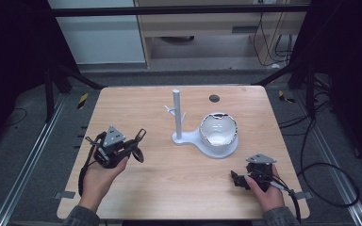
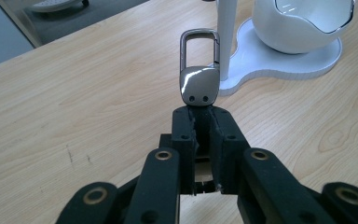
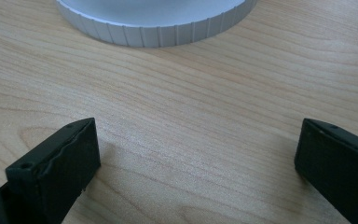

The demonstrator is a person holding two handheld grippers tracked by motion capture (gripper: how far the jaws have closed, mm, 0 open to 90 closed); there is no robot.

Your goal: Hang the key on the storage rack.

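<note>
- Wooden table (image 1: 169, 183) under dim light; white stand (image 1: 206, 141) with branched post (image 1: 176, 113) and bowl (image 1: 218, 128) sits at centre.
- Metal carabiner keychain (image 2: 198, 70) is pinched at its base by left gripper (image 2: 200, 114), jaws closed on it, just short of the post.
- Risk: the thin pinch may let the clip swivel or slip, missing a branch.
- Right gripper (image 3: 196, 154): jaws wide, holding nothing, near the stand's base (image 3: 158, 21); it could nudge it.
</note>
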